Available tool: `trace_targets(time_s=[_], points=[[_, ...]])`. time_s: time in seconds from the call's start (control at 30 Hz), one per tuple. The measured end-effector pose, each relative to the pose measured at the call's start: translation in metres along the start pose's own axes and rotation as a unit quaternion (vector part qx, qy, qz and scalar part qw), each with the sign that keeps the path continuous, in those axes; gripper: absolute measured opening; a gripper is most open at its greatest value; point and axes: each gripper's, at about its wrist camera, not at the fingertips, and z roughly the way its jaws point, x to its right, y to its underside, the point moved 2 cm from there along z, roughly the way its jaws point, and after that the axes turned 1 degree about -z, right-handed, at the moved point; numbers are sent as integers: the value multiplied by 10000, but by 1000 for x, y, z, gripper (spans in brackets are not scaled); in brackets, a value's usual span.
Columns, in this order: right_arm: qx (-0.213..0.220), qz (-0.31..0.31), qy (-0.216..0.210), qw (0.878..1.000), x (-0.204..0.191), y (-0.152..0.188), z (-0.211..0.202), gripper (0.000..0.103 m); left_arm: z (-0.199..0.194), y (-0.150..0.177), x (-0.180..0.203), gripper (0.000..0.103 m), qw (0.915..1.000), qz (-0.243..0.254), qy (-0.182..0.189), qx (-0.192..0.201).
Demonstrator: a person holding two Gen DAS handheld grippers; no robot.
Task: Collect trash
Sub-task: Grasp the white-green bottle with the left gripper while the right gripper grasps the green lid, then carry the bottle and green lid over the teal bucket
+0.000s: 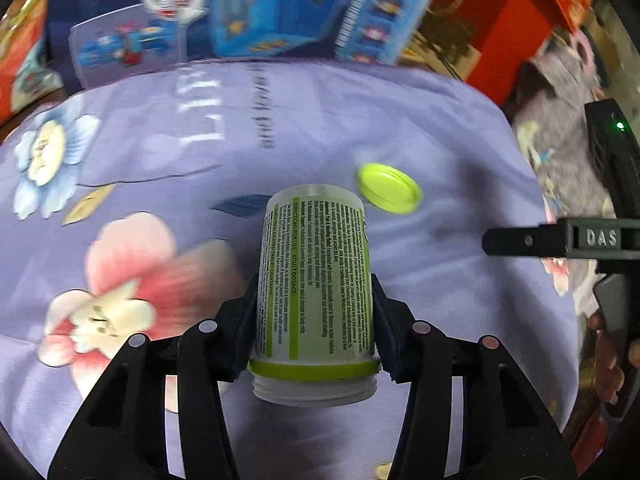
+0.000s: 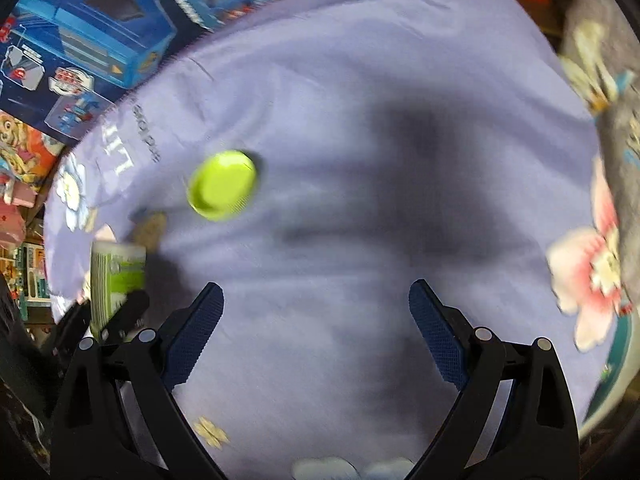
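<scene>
Two fisheye views look down over a lilac bedsheet (image 1: 320,120) printed with pink and blue flowers and some lettering.

In the left wrist view, the left gripper (image 1: 314,312) holds a white plastic jar (image 1: 316,280) with a green label and small black print. Its fingers (image 1: 244,320) press against both sides of the jar. The jar's open threaded neck points back toward the camera and its base points away, above the sheet. Just beyond the jar and slightly to the right, a lime-green lid (image 1: 389,193) lies flat on the sheet, apart from the jar. At the right edge, part of the other black gripper reaches in, marked "DAS".

In the right wrist view, the right gripper (image 2: 316,332) hovers over the sheet with its blue-padded fingers (image 2: 436,336) spread wide and nothing between them. The green lid (image 2: 222,185) sits on the sheet ahead and to the left. The jar (image 2: 116,280) appears at the far left, gripped by the left gripper.

Blue toy boxes (image 1: 280,8) and a red box (image 1: 500,20) stand behind the bed. Both views are motion-blurred.
</scene>
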Motion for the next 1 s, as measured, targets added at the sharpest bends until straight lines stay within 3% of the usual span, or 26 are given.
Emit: trace_targets(time_s=[0.3,0.4,0.6,0.63,0.77,1.0], points=[[49,-354,-68,9993,-47,-40,34,88,-3,-9,-24,51,9997,-218,-134,38],[-45,-513,19,9987,-56,-46,48,75,-1,-9,-26,51,9996,-242,-128,15],[-40,-608,126,9981,-61,-50,63,59,1,-10,-25,51,9996,-235,-154,-15],[9,-667,178,9976,-61,-49,63,54,1,-9,-24,51,9996,-223,-171,-18],[214,-769,335,9962,-61,-41,53,53,0,-8,-21,51,9995,-230,-193,-37],[402,-564,141,9975,-36,-18,17,53,-4,-2,1,51,9999,-77,-137,-58]])
